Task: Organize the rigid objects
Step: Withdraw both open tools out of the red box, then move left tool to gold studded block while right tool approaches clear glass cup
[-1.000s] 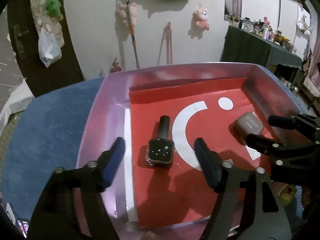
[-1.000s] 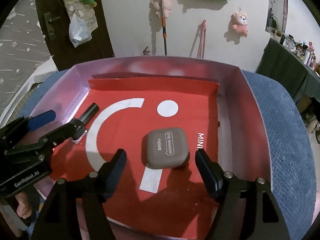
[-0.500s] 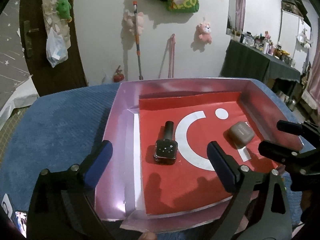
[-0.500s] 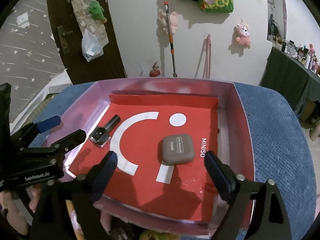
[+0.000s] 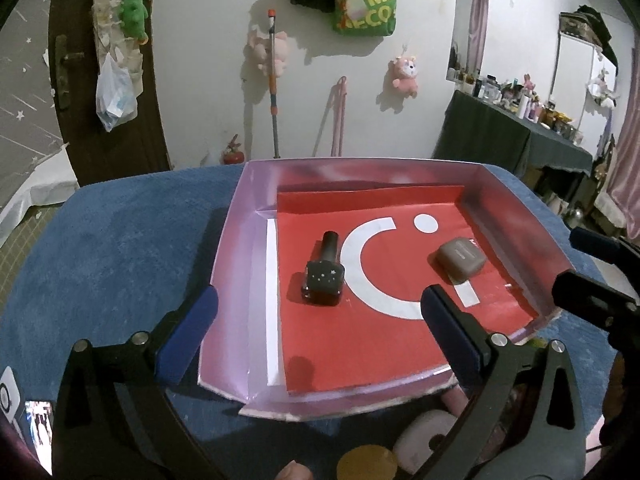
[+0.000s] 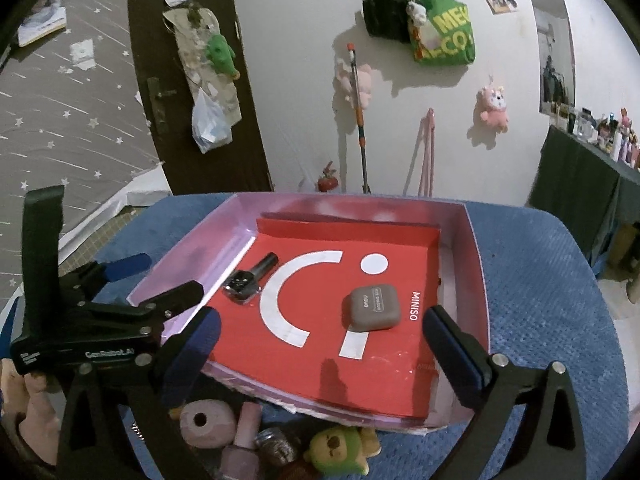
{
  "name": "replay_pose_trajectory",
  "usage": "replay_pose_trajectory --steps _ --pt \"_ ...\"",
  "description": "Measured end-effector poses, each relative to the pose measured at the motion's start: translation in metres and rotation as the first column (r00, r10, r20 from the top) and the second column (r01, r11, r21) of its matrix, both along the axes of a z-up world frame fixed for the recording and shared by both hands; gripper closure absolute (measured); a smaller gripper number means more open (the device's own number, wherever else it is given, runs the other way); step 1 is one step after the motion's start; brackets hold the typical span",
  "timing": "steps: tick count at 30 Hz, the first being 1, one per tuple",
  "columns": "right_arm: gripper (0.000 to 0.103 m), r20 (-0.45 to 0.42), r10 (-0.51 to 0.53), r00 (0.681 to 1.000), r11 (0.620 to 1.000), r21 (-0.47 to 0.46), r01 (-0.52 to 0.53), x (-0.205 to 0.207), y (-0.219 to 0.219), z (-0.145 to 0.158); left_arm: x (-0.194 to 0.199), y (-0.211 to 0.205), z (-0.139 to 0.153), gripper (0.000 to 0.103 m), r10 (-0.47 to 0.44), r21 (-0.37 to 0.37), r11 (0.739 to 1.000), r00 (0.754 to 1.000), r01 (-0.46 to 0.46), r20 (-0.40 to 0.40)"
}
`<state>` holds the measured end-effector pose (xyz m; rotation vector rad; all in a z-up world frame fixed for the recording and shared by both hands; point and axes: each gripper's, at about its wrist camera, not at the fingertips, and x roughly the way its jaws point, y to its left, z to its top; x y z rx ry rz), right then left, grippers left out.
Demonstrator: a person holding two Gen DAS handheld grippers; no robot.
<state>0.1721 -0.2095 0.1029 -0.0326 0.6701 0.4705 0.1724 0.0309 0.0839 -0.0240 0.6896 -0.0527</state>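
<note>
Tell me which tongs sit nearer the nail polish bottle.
Left. The left tongs straddle the nail polish bottle from just behind it, open; the right tongs hang open farther off, lined up with the eyeshadow case.

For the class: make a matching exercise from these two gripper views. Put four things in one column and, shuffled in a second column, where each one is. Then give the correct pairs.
Things
1. nail polish bottle
2. eyeshadow case
3. green plush toy
4. pink plush

Places
A. hanging on the white wall
B. lying on its side on the left part of the red tray floor
C. on the blue cloth in front of the tray, outside it
D. flat on the right part of the tray floor, by the word MINISO

Pairs: 1-B, 2-D, 3-C, 4-A
</note>
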Motion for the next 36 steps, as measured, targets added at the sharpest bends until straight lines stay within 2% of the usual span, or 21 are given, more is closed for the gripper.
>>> replay_pose_trajectory --steps 4,10,17,24,28,36 --pt "0.0 0.023 -0.002 1.0 1.0 0.023 0.001 -0.015 -0.006 0.005 -0.012 0.0 0.002 0.0 0.001 -0.012 1.0 1.0 -0.001 0.021" --pt "0.0 0.057 -0.013 0.998 0.999 0.04 0.011 -0.036 -0.013 0.009 -0.028 0.001 0.002 0.0 -0.007 -0.043 0.999 1.0 0.007 0.01" --pt "0.0 0.058 -0.024 0.998 0.998 0.066 0.02 -0.056 -0.021 0.005 -0.052 -0.007 0.002 0.0 0.02 0.014 1.0 0.999 -0.021 0.036" --pt "0.0 0.073 -0.03 0.997 0.997 0.067 0.025 -0.078 -0.023 -0.002 -0.074 -0.007 -0.001 0.0 0.032 -0.019 0.999 0.998 -0.031 0.053" --pt "0.0 0.089 -0.025 0.996 0.998 0.058 0.02 -0.091 -0.023 -0.006 -0.084 -0.007 -0.004 0.0 0.062 -0.004 0.998 0.995 -0.062 0.074" --pt "0.0 0.051 -0.026 0.998 0.995 0.096 0.021 -0.1 -0.029 -0.02 -0.099 -0.005 -0.012 0.0 0.054 -0.041 0.998 0.997 -0.052 0.049"
